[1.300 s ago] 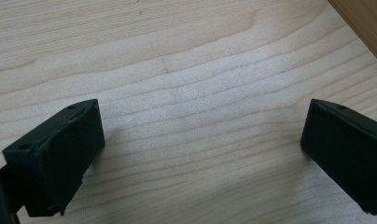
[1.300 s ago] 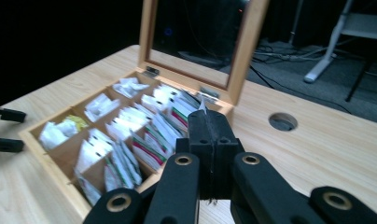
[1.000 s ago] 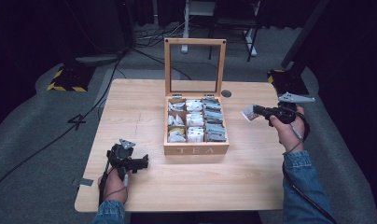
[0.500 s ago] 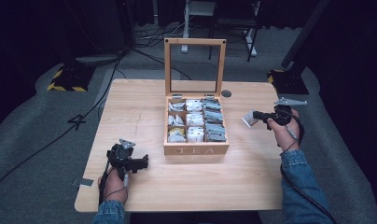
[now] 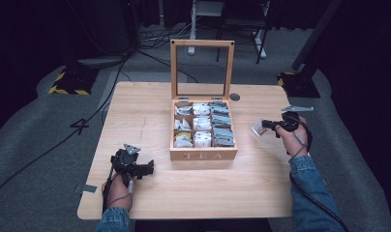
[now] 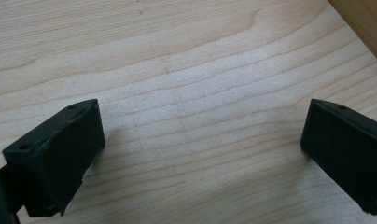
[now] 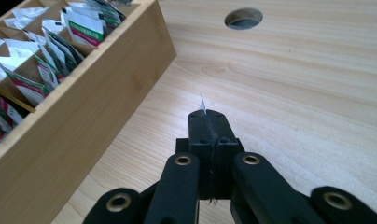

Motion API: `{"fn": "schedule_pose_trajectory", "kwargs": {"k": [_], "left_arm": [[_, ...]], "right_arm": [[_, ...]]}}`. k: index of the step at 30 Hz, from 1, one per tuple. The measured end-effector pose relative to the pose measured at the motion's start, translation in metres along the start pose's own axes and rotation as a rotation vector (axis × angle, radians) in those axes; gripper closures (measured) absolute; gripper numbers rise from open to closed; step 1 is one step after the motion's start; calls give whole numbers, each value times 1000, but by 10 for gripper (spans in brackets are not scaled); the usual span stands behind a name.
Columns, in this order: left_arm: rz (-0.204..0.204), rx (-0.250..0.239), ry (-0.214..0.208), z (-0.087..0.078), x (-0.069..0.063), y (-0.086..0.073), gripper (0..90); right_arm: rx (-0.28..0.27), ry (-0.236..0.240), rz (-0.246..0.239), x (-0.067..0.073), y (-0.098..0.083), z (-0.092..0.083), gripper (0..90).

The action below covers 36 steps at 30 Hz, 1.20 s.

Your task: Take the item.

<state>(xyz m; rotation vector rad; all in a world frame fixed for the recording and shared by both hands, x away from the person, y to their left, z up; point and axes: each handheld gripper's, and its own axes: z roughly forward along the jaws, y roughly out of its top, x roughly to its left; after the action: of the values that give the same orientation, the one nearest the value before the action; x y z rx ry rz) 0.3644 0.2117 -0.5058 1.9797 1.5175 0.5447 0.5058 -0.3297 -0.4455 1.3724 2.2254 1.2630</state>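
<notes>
An open wooden tea box (image 5: pixel 203 155) marked TEA stands mid-table, its glass lid (image 5: pixel 201 67) upright. Several sachets fill its compartments (image 7: pixel 37 60). My right gripper (image 5: pixel 264 126) hovers to the right of the box, pointing at it, shut on a small white tea bag (image 5: pixel 257 129). In the right gripper view the jaws (image 7: pixel 206 116) are pressed together and a thin white edge of the tea bag (image 7: pixel 202 102) sticks out past them. My left gripper (image 5: pixel 149 168) rests near the table's front left with nothing between its wide-apart jaws (image 6: pixel 203 135).
A round cable hole (image 5: pixel 234 96) sits in the table behind the box's right corner, also seen in the right gripper view as a hole (image 7: pixel 243 18). Bare wood (image 5: pixel 261 183) lies in front of and beside the box. Dark floor and cables surround the table.
My right gripper has sunk toward the table beside the box, carrying the tea bag with it. The left gripper has stayed put.
</notes>
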Motion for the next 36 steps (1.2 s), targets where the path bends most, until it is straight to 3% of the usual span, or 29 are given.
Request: {"fn": "schedule_pose_trajectory", "kwargs": {"k": [11,21,24,27,32,36], "left_arm": [[0,0,0,0,0,0,0],[0,0,0,0,0,0,0],[0,0,0,0,0,0,0],[-1,0,-1,0,0,0,0],[0,0,-1,0,0,0,0],[0,0,0,0,0,0,0]], "right_arm": [[52,-10,30,-6,-6,8,900],[61,-12,42,-9,-8,9,897],[72,-17,41,-11,-9,12,754],[28,-68,11,-12,-9,14,602],[-30,-138,-11,-17,-9,11,511],[-64,-134,-9,-17,-7,4,499]]}}
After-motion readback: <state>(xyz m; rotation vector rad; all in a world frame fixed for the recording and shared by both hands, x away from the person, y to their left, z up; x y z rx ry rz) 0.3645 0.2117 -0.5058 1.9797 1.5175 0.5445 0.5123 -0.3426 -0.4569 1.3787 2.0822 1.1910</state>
